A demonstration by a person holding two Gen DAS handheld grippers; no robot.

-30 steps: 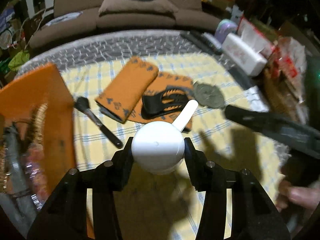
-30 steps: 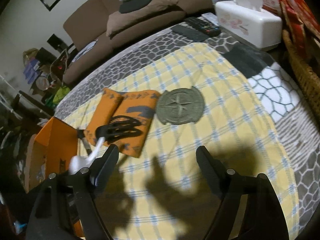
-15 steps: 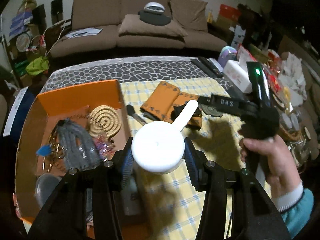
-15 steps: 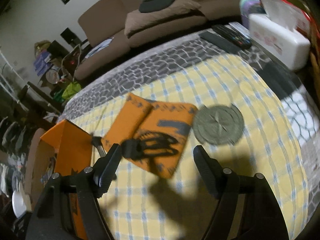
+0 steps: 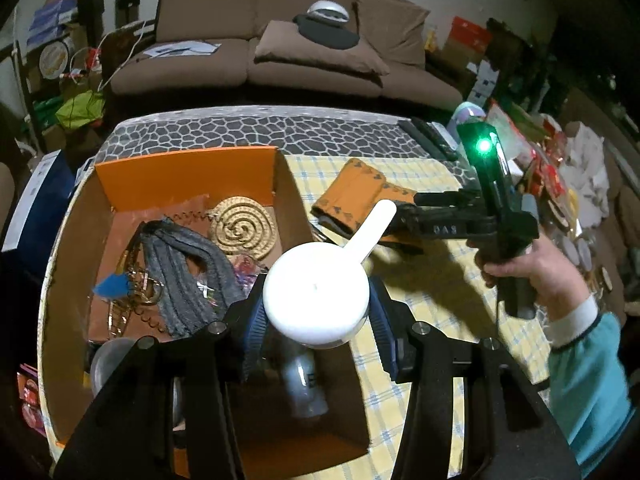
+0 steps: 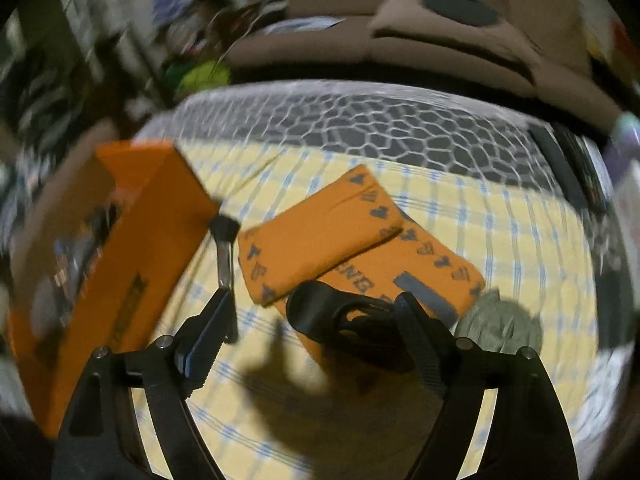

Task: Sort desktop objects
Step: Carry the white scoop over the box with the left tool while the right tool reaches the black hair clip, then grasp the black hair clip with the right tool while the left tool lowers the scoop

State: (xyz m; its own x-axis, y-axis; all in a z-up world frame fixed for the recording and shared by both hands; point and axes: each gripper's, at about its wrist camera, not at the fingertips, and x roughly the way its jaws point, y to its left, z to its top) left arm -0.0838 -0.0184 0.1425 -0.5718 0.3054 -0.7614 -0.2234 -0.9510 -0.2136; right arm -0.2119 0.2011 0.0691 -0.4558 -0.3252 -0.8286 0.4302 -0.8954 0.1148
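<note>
Left claw (image 5: 316,312) pinching white scoop (image 5: 316,300) — handle pointing up-right; right claw (image 6: 316,344) spread.

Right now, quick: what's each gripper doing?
Left gripper: shut on the white scoop, held over the orange box.
Right gripper: open, holding nothing, above the black clip.

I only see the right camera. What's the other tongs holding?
Observer: The left tongs hold a white scoop.
Operator: Where is it?
Observer: Over the box, near its right wall.
Operator: What's in the box?
Observer: A spiral coaster, a grey knit piece and a bottle.
</note>
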